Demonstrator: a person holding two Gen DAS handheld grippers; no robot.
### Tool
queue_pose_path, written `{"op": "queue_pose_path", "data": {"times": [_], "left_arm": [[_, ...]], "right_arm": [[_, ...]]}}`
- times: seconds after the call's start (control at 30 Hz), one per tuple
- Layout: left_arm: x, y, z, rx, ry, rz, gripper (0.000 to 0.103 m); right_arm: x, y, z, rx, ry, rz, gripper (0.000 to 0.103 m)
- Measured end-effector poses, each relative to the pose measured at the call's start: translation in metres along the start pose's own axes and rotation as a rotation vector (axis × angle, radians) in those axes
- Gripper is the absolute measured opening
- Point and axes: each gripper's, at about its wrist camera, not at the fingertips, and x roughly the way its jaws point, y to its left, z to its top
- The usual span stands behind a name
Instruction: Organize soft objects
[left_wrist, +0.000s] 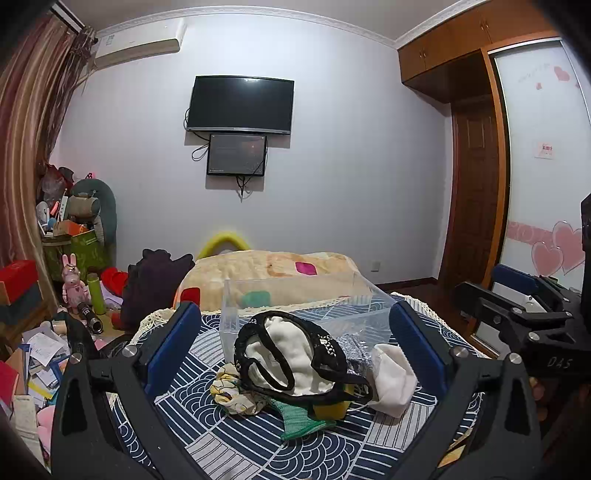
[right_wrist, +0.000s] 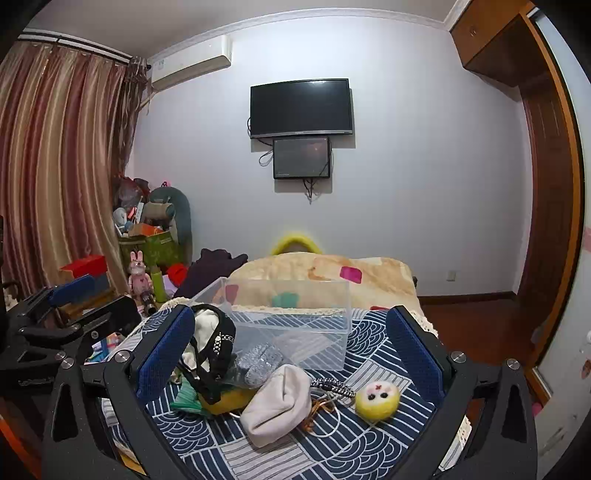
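Two grippers, left gripper (left_wrist: 295, 332) and right gripper (right_wrist: 291, 339), were spread wide, grasping nothing. Soft pile (left_wrist: 295, 365) lay on the patterned cloth (left_wrist: 229, 443), touching the front of the clear bin (right_wrist: 295, 317). Risk, judged: black strap (left_wrist: 266, 369) tangles neighbours, so one pinch could drag several; the light bin could slide. Legible writing: "DAS" on the right gripper's body; wall sticker (left_wrist: 544, 150) unreadable.
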Motion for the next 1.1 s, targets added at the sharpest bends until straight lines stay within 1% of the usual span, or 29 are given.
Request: {"op": "queue_pose_path", "data": {"times": [1.1], "left_arm": [[-0.0014,0.0012,0.0016,-0.012,-0.004,-0.001,0.103]], "right_arm": [[-0.007,0.0038,0.0029,-0.001,-0.031,0.011,0.103]]}}
